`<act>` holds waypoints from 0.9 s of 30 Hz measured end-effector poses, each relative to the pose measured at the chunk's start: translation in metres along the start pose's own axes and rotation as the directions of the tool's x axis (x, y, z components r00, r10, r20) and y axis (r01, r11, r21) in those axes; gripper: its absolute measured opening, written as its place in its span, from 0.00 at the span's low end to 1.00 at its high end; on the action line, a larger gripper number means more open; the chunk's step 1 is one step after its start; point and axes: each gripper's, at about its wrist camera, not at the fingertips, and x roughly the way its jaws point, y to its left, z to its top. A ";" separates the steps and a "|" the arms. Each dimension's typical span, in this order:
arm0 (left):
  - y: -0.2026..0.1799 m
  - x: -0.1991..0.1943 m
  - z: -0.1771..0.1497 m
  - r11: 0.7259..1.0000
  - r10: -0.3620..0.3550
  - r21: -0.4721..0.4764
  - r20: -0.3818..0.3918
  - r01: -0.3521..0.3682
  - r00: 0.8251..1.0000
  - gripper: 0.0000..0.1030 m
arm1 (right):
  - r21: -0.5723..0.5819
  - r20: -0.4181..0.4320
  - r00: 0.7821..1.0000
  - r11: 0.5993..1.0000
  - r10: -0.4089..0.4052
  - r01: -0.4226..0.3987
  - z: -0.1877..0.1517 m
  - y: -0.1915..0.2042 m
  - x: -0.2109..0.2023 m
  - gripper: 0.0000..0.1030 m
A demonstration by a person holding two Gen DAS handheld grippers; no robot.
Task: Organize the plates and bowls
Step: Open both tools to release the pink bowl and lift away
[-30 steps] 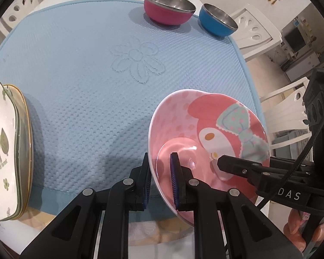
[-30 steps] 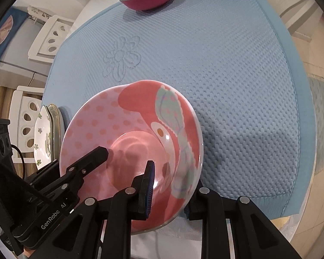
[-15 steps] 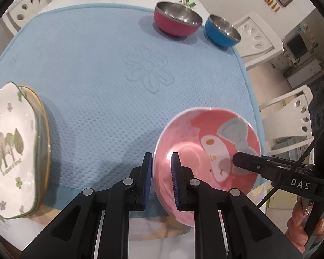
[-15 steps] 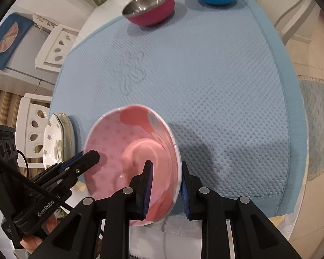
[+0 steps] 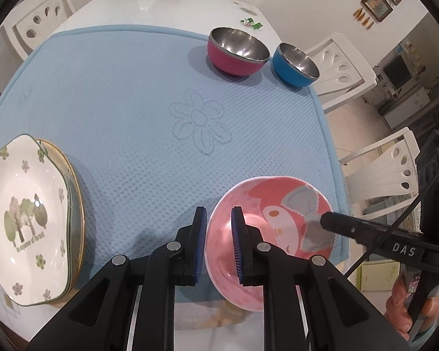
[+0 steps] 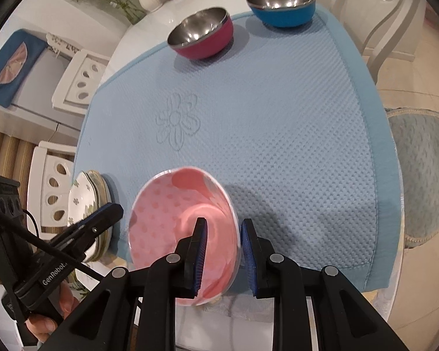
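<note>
1. The blue mat (image 5: 131,93) covers the table; the plate stack (image 5: 29,219) sits at its near left edge, and the red bowl (image 5: 237,51) and blue bowl (image 5: 295,64) at the far edge.
2. The pink bowl (image 5: 266,234) hangs tilted over the mat's near edge; it should be kept level and both hands moved together.
3. The left gripper (image 5: 218,242) is clamped on the bowl's left rim, and the right gripper (image 6: 224,256) is clamped on the opposite rim.

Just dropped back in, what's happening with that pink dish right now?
A person holds the pink cartoon bowl with both claws at once: the left claw is shut on its rim at one side, the right claw on the opposite side. The bowl is tilted above the near edge of the blue mat. A stack of flowered plates lies on the left side. A magenta bowl and a blue bowl stand at the far edge.
</note>
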 end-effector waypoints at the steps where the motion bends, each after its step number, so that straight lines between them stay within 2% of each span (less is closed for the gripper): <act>1: 0.001 -0.001 0.000 1.000 -0.001 0.001 0.000 0.001 1.000 0.14 | 0.005 0.014 1.000 1.000 0.009 -0.009 0.002 -0.001 -0.003 0.22; 4: -0.002 -0.004 0.005 1.000 -0.003 0.015 0.013 0.002 1.000 0.14 | -0.006 0.054 0.998 1.000 0.016 -0.015 0.010 -0.003 -0.017 0.24; 6: -0.003 -0.005 0.010 1.000 0.000 0.018 0.020 0.000 1.000 0.14 | 0.000 0.095 0.995 1.000 0.004 -0.004 0.015 -0.006 -0.030 0.37; 7: -0.003 -0.006 0.012 1.000 -0.003 0.015 0.020 0.002 1.000 0.14 | 0.008 0.120 0.993 1.000 0.007 -0.008 0.018 -0.008 -0.036 0.50; 8: -0.003 -0.006 0.015 1.000 -0.005 0.012 0.021 0.005 1.000 0.14 | 0.014 0.139 0.990 1.000 0.011 -0.013 0.020 -0.007 -0.041 0.55; 10: -0.003 -0.008 0.021 1.000 -0.006 0.015 0.027 0.006 1.000 0.14 | 0.021 0.180 0.983 0.999 0.021 -0.025 0.027 -0.008 -0.052 0.55; 15: -0.007 -0.014 0.039 0.999 0.000 0.052 0.058 -0.003 0.998 0.14 | 0.018 0.199 0.979 0.998 0.054 -0.059 0.042 -0.001 -0.058 0.55; 21: -0.010 -0.016 0.070 0.997 -0.005 0.080 0.093 -0.002 0.996 0.14 | -0.010 0.189 0.980 0.998 0.061 -0.060 0.061 0.005 -0.051 0.55; 27: -0.016 -0.010 0.115 0.991 0.016 0.132 0.133 -0.033 0.991 0.14 | -0.007 0.183 0.981 0.998 0.059 -0.059 0.085 0.001 -0.039 0.55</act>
